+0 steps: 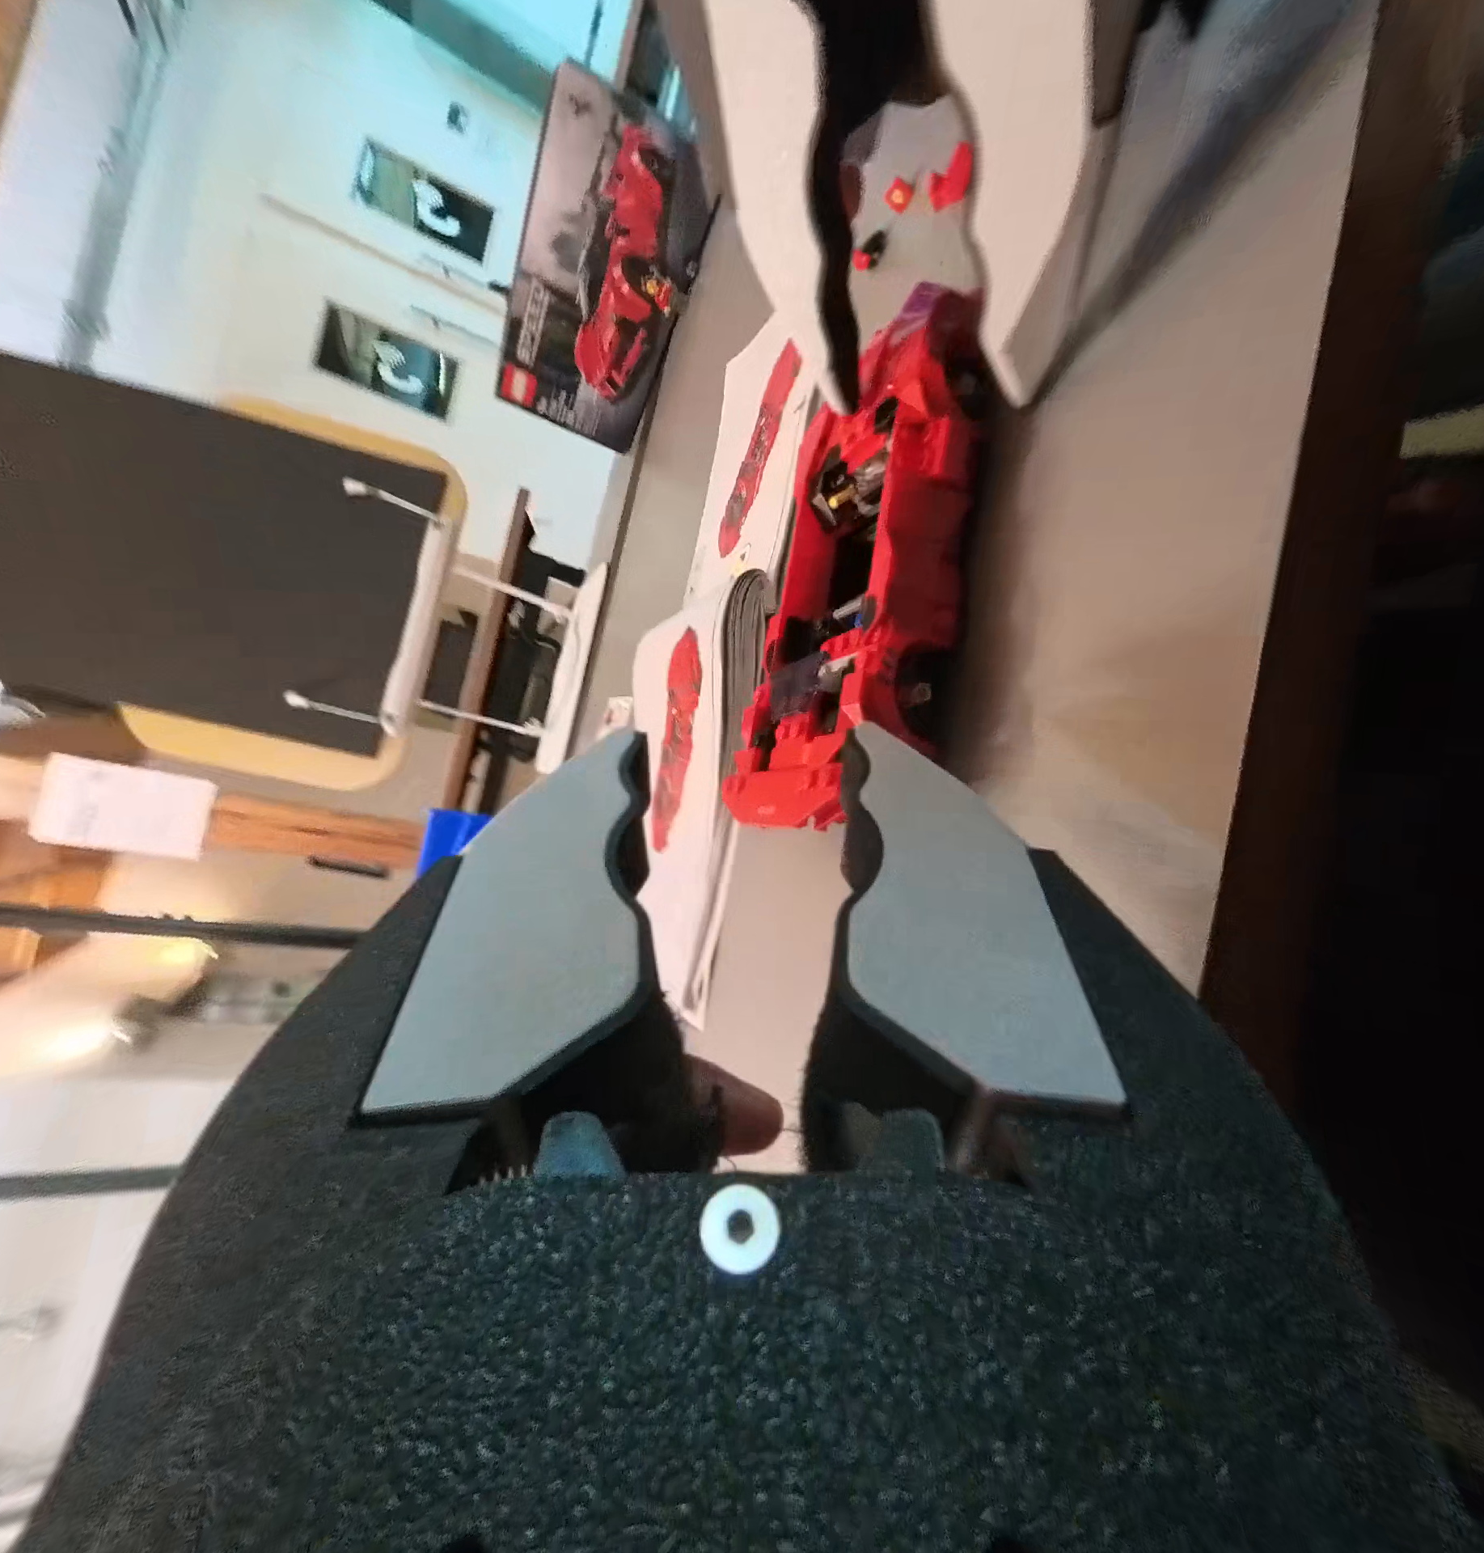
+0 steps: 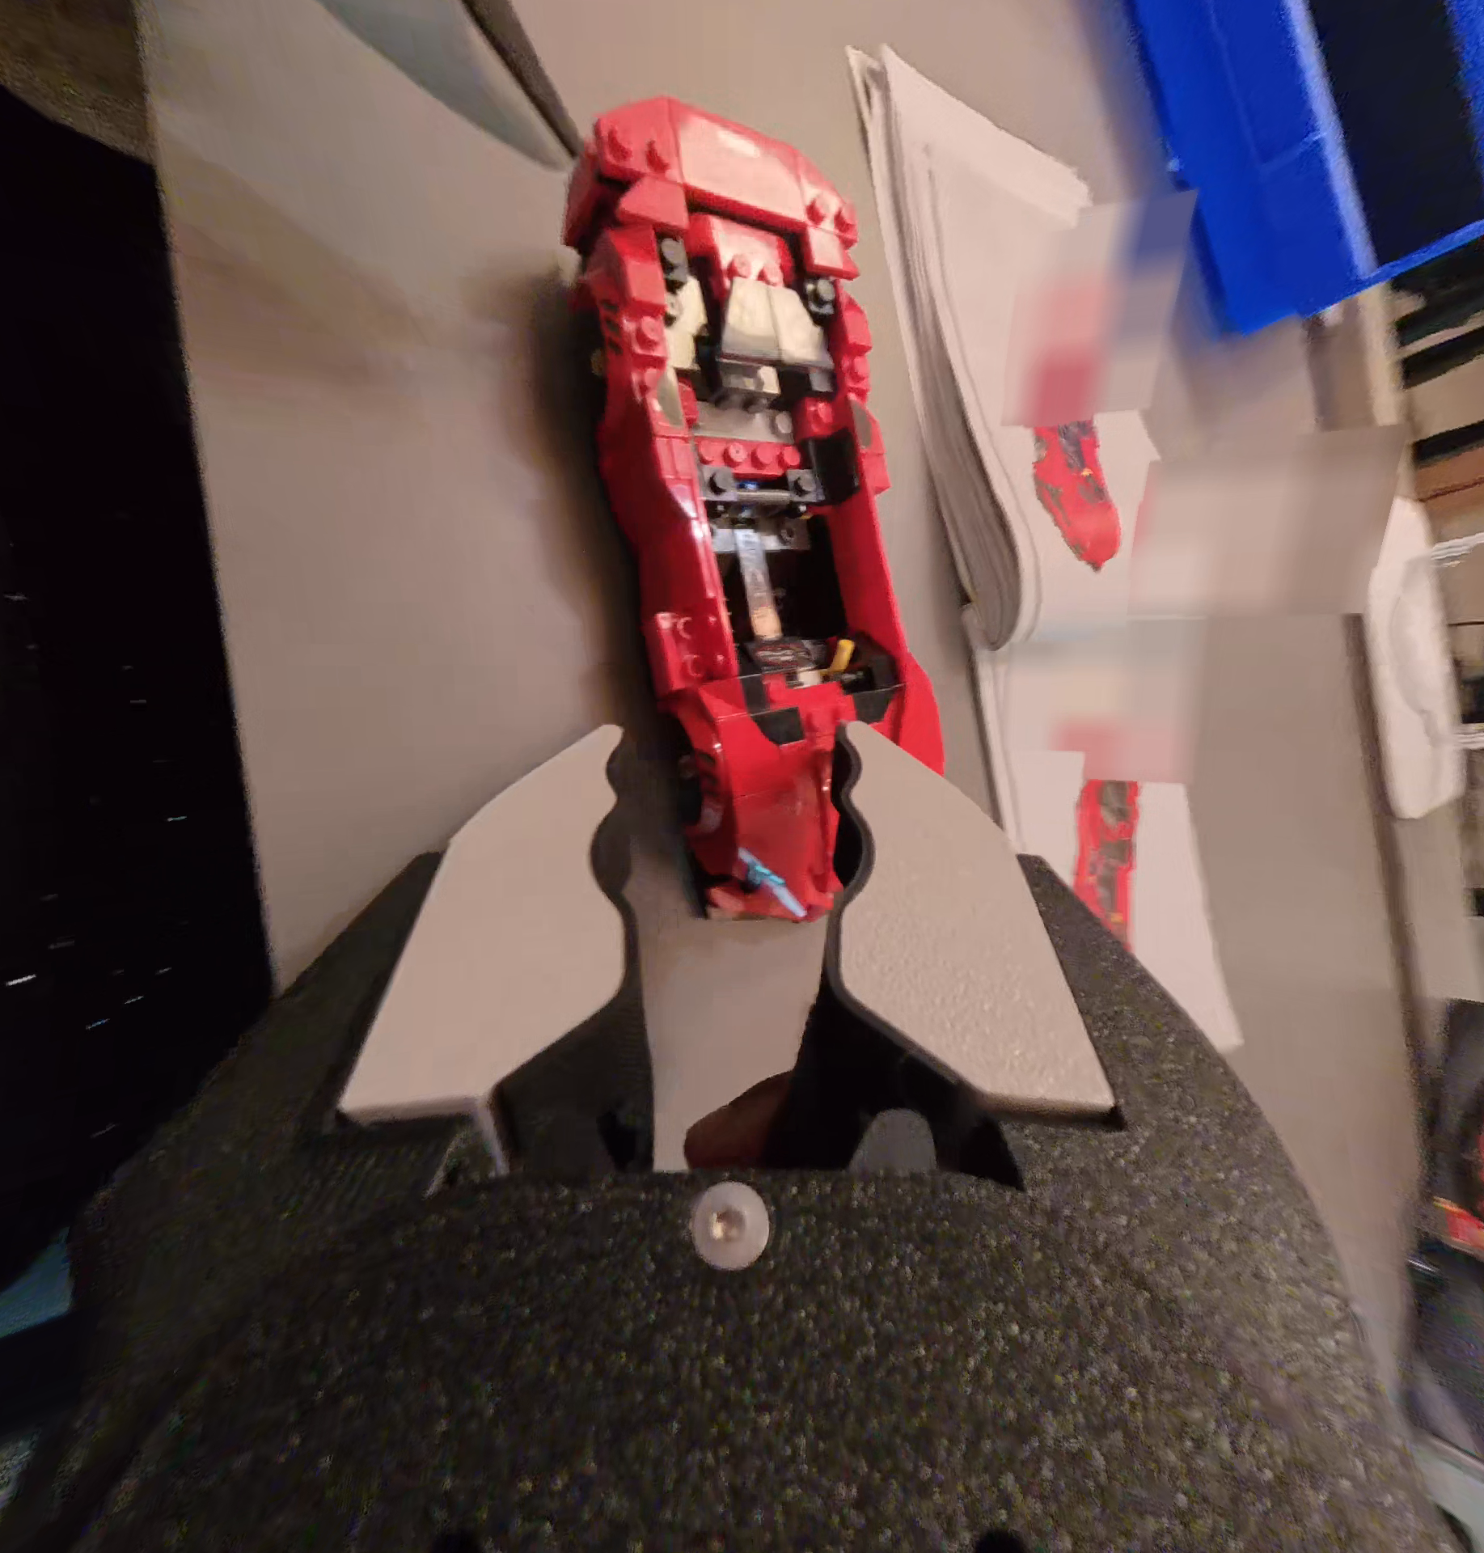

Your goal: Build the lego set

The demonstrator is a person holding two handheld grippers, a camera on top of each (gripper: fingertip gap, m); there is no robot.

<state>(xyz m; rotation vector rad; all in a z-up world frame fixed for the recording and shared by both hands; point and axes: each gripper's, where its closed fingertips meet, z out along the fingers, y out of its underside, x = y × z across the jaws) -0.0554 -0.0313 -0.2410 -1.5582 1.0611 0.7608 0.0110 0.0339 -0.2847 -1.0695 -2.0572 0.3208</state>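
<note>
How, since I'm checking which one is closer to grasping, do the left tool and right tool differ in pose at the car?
The right tool has one end of the car well in between its fingers, while the left tool faces the opposite end, which only just reaches its fingertips. One finger of the right tool overlaps the car's flank, while the left tool's fingers appear to stop just short. Both are open, in line with the car, and not clamping it.

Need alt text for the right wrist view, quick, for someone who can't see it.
The right tongs, open and empty, point at the near end of a part-built red lego car lying lengthwise on a grey table, cabin uncovered. White instruction pages lie right of the car, a blue bin at upper right.
</note>
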